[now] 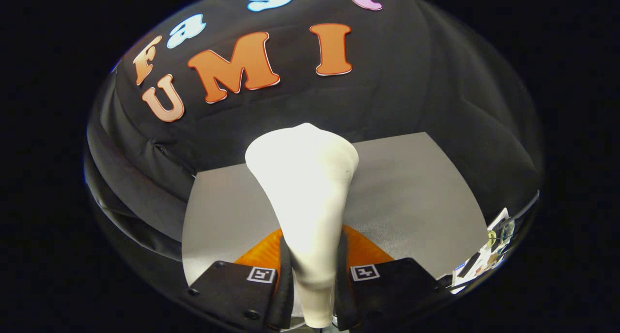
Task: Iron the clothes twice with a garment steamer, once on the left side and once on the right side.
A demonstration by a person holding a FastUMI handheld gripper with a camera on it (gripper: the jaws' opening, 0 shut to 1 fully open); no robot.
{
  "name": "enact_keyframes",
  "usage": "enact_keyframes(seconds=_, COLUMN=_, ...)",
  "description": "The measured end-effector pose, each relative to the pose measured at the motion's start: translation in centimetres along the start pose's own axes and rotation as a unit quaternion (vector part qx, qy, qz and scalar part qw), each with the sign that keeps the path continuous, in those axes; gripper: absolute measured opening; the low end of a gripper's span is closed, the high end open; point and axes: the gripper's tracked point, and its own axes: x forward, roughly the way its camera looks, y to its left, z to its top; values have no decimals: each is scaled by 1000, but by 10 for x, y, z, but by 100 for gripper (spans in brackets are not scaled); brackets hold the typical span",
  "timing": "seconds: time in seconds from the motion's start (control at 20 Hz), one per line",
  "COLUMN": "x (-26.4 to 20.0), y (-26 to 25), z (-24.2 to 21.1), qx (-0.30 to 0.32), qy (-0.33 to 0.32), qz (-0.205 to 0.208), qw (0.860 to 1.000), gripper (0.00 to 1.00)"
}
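The gripper has its two black fingers pressed from both sides on the narrow handle of the garment steamer, a smooth white plastic body that widens to a rounded head beyond the fingers. Behind it lies a flat, matte grey table with the black cloth wall around. No clothes are visible here, so I judge both ironing passes are not yet done.
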Motion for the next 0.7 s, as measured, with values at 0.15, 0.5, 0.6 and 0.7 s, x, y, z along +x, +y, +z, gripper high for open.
enact_keyframes(seconds=0.15, x=-30, y=9, z=-2, qx=6, qy=-28, qz=16, qw=999, gripper=42)
enact_keyframes(seconds=0.5, x=-104, y=38, z=-16, qx=33, qy=-100, qz=49, qw=993, gripper=42)
enact_keyframes(seconds=0.6, x=-122, y=47, z=-22, qx=33, qy=-122, qz=44, qw=991, gripper=42)
enact_keyframes(seconds=0.7, x=-139, y=58, z=-28, qx=33, qy=-137, qz=36, qw=989, gripper=42)
